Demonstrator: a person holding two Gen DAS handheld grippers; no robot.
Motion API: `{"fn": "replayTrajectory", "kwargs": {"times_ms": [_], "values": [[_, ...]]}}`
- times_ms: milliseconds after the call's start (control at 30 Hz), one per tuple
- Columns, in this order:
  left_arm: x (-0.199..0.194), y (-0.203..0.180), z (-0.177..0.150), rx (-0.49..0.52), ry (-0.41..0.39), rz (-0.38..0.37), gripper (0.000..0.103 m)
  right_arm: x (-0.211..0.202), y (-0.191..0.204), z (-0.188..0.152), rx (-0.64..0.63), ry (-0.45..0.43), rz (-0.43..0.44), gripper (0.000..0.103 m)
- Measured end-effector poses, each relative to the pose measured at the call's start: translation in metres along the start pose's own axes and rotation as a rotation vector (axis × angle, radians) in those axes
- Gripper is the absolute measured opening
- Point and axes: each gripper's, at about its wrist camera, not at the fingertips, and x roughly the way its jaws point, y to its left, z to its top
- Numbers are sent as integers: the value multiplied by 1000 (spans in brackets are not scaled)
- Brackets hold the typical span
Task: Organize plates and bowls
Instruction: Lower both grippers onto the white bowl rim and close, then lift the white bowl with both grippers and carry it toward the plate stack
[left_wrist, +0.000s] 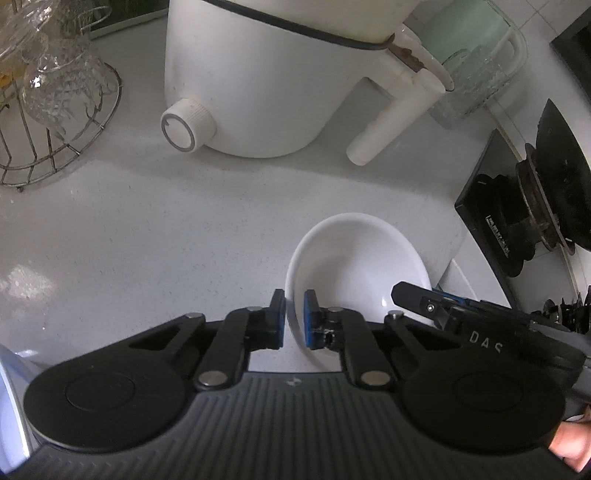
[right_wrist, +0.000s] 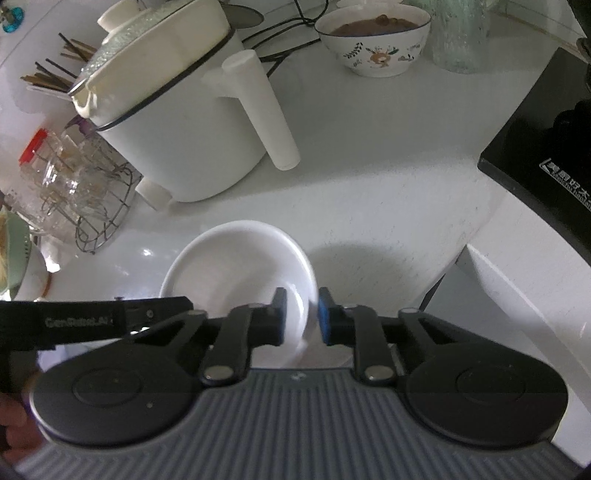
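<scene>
Gripping the white bowl (left_wrist: 354, 266) from both sides at once, the two hand-held tools had each taken a bite of its rim: the left gripper (left_wrist: 294, 319) was pinched on the near-left edge, one pad outside the wall and the blue pad inside, and the right gripper (right_wrist: 303, 317) was pinched likewise on the opposite edge. The bowl sat upright on the pale countertop (left_wrist: 147, 229), in front of the white electric pot (left_wrist: 258, 85) and near the corner of the black stove (left_wrist: 491, 221), with a wire rack of glassware (left_wrist: 55, 110) off to the left. A patterned bowl (right_wrist: 373, 40) holding brown food stood well behind, beside the pot's handle. To my eye the step in hand was the lift, and doing it well looked mostly a matter of keeping both hands in step (a thin glazed rim gives little purchase, so any twist between the two grips could let it slide out). I judged it best to raise both hands together and level, keep the rim flat, and clear the pot's projecting handle (right_wrist: 266, 110) before carrying the bowl sideways. Where it should go, whether onto a stack or into a rack, could not be told from these views.
</scene>
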Motion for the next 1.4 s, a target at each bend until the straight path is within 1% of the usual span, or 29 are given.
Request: {"fn": "replayTrajectory", "kwargs": {"times_ms": [167, 367, 633, 800, 1133, 1400], "values": [[-8, 5, -2, -23, 8, -15, 12, -5, 3, -3, 0, -6, 7, 12], [-26, 3, -3, -30, -5, -14, 12, -18, 9, -3, 4, -17, 24, 11], [-56, -1, -4, -35, -23, -32, 12, -45, 18, -2, 19, -64, 39, 12], [-73, -7, -6, -22, -34, -19, 12, -58, 26, -3, 4, -89, 41, 12], [-112, -4, -13, -54, -74, -13, 12, -79, 39, -6, 16, -95, 101, 12], [-141, 6, -25, -90, -105, -17, 13, -92, 55, -5, -4, -99, 139, 12]]}}
